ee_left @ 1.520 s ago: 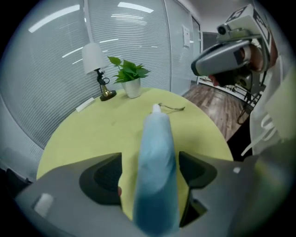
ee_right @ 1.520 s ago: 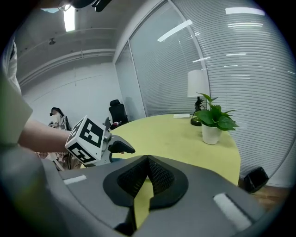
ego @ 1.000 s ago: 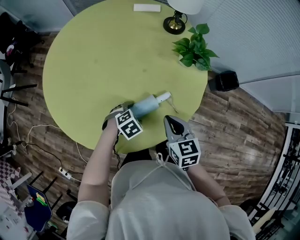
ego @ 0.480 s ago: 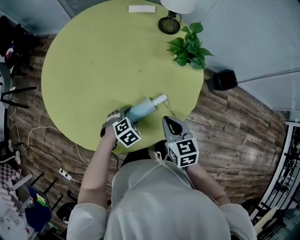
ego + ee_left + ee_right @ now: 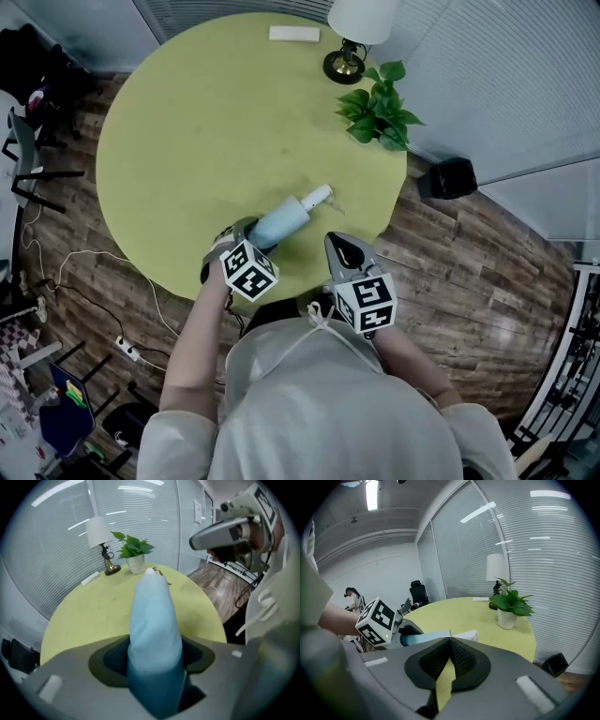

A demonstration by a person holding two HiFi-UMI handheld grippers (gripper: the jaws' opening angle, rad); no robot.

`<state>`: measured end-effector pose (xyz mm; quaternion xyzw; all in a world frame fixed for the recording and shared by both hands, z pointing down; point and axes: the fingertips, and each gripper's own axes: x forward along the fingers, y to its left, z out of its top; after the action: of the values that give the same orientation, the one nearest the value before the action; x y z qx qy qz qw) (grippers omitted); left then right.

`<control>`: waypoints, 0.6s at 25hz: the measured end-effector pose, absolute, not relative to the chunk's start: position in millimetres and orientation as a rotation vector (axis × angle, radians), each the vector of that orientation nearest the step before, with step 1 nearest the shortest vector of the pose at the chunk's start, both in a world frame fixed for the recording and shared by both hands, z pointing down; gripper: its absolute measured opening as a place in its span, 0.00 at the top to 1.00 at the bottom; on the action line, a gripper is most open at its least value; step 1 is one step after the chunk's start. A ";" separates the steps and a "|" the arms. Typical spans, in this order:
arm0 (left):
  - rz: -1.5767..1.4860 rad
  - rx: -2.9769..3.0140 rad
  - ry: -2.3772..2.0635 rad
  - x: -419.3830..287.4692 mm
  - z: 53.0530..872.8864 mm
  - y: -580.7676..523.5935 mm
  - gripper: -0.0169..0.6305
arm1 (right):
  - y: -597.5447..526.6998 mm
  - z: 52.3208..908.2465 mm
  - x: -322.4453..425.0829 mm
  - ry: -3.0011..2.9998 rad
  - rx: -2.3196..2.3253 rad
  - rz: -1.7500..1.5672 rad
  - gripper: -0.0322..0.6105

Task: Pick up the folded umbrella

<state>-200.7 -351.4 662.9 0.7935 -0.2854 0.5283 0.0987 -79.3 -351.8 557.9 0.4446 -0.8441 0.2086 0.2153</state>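
Note:
The folded umbrella (image 5: 281, 221) is a light blue roll with a white handle (image 5: 316, 197) pointing away from me, near the front edge of the round yellow-green table (image 5: 187, 122). My left gripper (image 5: 242, 234) is shut on its near end; its jaws have just been closing with the umbrella between them. In the left gripper view the umbrella (image 5: 153, 620) sticks out between the jaws, above the table. My right gripper (image 5: 343, 246) hovers shut and empty just right of it. From the right gripper view (image 5: 450, 641), the umbrella (image 5: 423, 638) and the left gripper's marker cube (image 5: 377, 620) show at left.
At the table's far side stand a lamp (image 5: 352, 37), a potted plant (image 5: 377, 105) and a flat white box (image 5: 293, 34). A black bin (image 5: 448, 173) sits on the wooden floor to the right. Cables and chair legs lie at the left.
The left gripper's jaws have closed on the umbrella and it has risen a little with it. The right gripper has stayed put.

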 end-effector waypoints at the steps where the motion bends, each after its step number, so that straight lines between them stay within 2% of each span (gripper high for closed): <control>1: 1.522 2.355 -0.887 -199.6 653.0 -355.2 0.51 | -352.7 555.5 -79.6 -2.349 1.228 0.570 0.95; 15: 0.866 2.415 -1.520 -213.4 493.8 -368.0 0.51 | -357.3 494.6 -87.9 -2.482 1.195 0.403 0.95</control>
<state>-213.4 -368.0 493.8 0.8072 -0.5082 0.2895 0.0795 -87.9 -357.3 494.6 0.4224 -0.8773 0.1424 0.1778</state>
